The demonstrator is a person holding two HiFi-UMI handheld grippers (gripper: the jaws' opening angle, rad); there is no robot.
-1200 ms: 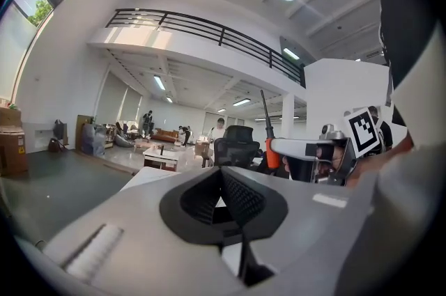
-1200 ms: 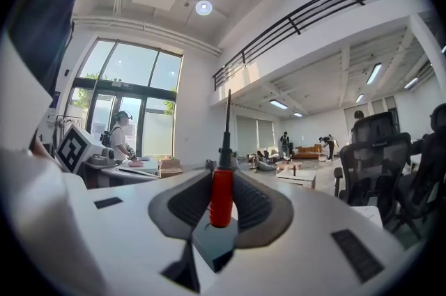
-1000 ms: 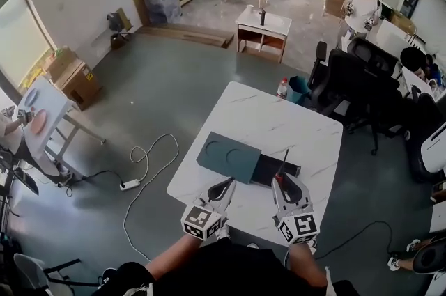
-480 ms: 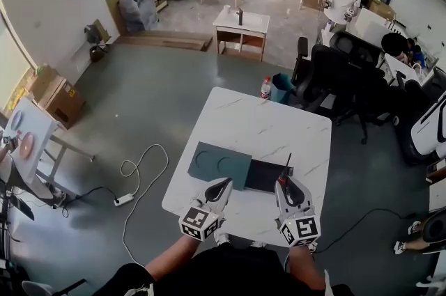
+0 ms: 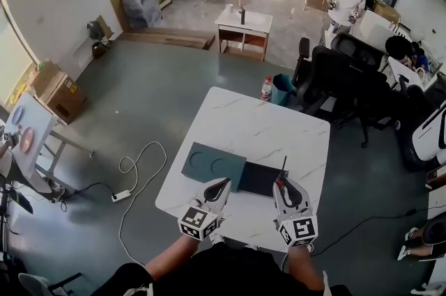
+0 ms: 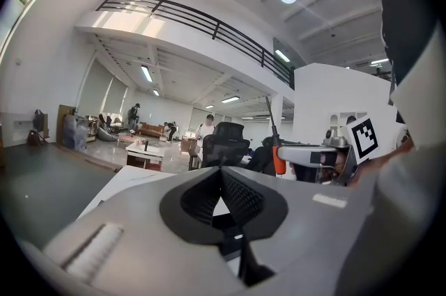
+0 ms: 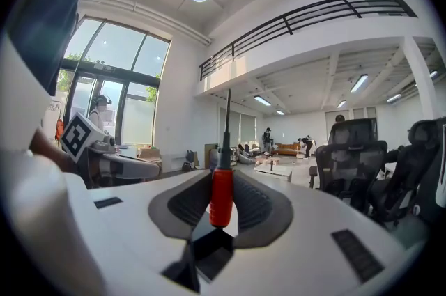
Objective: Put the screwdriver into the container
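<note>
A screwdriver with a red handle (image 5: 279, 181) and a thin dark shaft stands upright between the jaws of my right gripper (image 5: 281, 184), which is shut on the handle. In the right gripper view the handle (image 7: 221, 196) sits between the ribbed pads and the shaft points up. It hovers at the near right edge of the black open container (image 5: 260, 178), whose dark green lid (image 5: 212, 166) with two round recesses lies slid off to the left. My left gripper (image 5: 221, 184) is shut and holds nothing, its tips (image 6: 221, 173) meeting just near the container's front edge.
The white marble table (image 5: 258, 127) carries only the container. A water bottle (image 5: 265, 88) and a teal bin stand on the floor beyond it. Black office chairs (image 5: 334, 79) crowd the right side. A cable and power strip (image 5: 120, 196) lie on the floor at left.
The head view has shifted a little, so the table sits slightly lower and more to the left. Both grippers keep their places by the container, the right still holding the screwdriver.
</note>
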